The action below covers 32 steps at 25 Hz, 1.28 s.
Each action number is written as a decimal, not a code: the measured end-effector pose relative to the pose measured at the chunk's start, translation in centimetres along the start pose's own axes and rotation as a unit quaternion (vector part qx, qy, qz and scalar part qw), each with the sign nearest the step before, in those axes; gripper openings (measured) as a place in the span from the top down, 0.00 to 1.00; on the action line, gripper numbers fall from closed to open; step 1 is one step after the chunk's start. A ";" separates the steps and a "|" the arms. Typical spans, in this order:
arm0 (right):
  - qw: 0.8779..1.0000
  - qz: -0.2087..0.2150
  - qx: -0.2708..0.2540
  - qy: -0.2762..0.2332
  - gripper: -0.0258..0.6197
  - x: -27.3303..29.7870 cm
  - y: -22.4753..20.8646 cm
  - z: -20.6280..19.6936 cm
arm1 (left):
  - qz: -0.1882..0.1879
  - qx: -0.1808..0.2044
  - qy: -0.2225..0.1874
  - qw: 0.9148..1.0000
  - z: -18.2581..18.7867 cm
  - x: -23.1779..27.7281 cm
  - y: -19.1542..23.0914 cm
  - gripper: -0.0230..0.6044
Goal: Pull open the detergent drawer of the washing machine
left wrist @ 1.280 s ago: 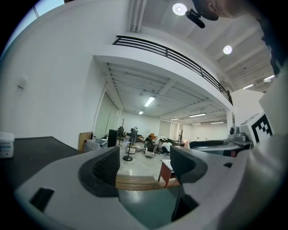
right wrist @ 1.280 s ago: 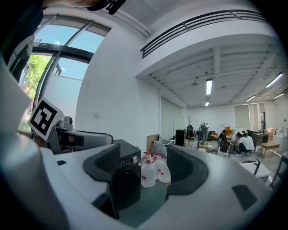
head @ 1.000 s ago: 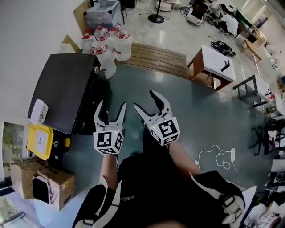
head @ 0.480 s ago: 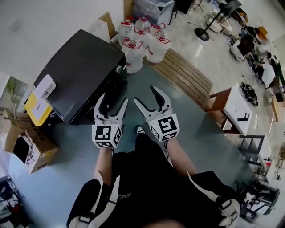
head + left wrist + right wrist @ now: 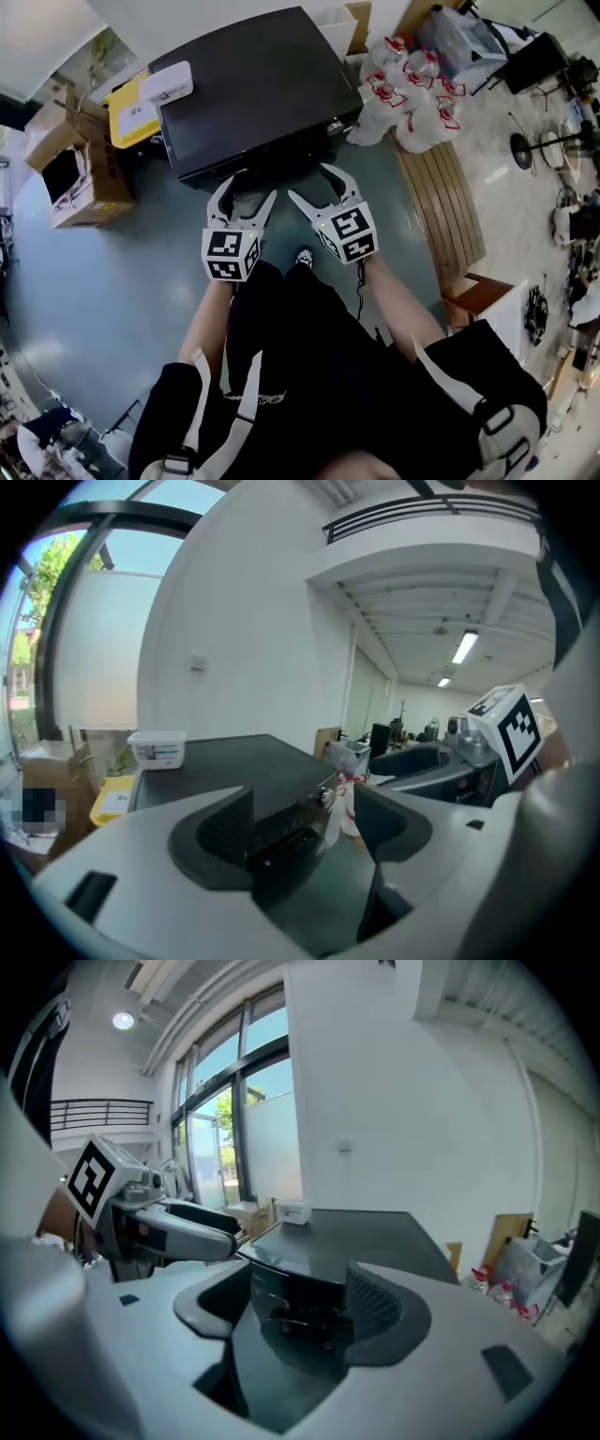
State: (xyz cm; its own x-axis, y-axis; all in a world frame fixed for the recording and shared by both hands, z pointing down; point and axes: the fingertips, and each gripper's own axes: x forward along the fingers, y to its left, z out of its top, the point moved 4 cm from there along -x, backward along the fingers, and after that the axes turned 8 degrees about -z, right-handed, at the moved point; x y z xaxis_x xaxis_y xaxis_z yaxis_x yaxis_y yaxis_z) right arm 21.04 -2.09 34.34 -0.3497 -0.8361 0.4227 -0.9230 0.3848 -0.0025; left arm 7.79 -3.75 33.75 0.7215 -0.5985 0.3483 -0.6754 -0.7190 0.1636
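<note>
The washing machine (image 5: 253,89) stood against the white wall, a black-topped cabinet with its dark front panel facing the person. Its detergent drawer could not be told apart on that panel in any view; a small bright knob (image 5: 326,797) was the only fitting made out there. A white lidded box (image 5: 169,82) lay on the top near the back left corner. A yellow container (image 5: 131,111) sat just beside the machine on that side, with a cardboard box (image 5: 75,169) further out on the floor. A cluster of clear water bottles (image 5: 408,89) with red-and-white labels stood at the machine's other side, next to a slatted wooden bench (image 5: 448,197).

The left gripper (image 5: 253,187) was held in front of the machine. Its fingers were spread wide, with nothing between them but the panel beyond. From its own camera the left gripper (image 5: 300,827) was aimed at the front right corner of the washing machine (image 5: 225,761).

The right gripper (image 5: 307,180) was level with it and just beside it. Its fingers were also spread wide and gripped nothing. The right gripper (image 5: 295,1312) faced the front of the washing machine (image 5: 347,1237), apart from it.
</note>
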 end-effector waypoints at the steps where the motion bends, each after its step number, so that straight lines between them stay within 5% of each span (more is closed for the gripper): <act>1: 1.000 0.021 -0.011 0.007 0.45 1.3 0.9 -0.1 | 0.017 -0.005 0.006 1.000 -0.8 -0.8 1.0 0.43; 5: 0.997 0.068 -0.024 0.005 0.46 5.0 3.3 -0.2 | 0.072 -0.035 0.026 0.996 -4.5 -3.0 4.4 0.43; 15: 0.994 0.101 -0.035 0.037 0.47 13.8 9.1 -4.2 | 0.175 -0.095 -0.026 0.980 -10.9 -6.4 13.6 0.43; 32: 0.996 0.074 -0.004 0.050 0.48 20.3 10.0 -9.3 | 0.175 -0.114 0.011 0.978 -18.0 -4.2 18.7 0.43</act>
State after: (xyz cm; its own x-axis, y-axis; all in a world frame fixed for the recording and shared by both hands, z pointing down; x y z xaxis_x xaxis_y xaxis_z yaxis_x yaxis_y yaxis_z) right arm 6.18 -11.53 51.33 -0.4641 -0.7264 0.5069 -0.8607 0.5051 -0.0642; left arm -10.60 -8.31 51.98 0.4383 -0.7843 0.4390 -0.8986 -0.3730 0.2308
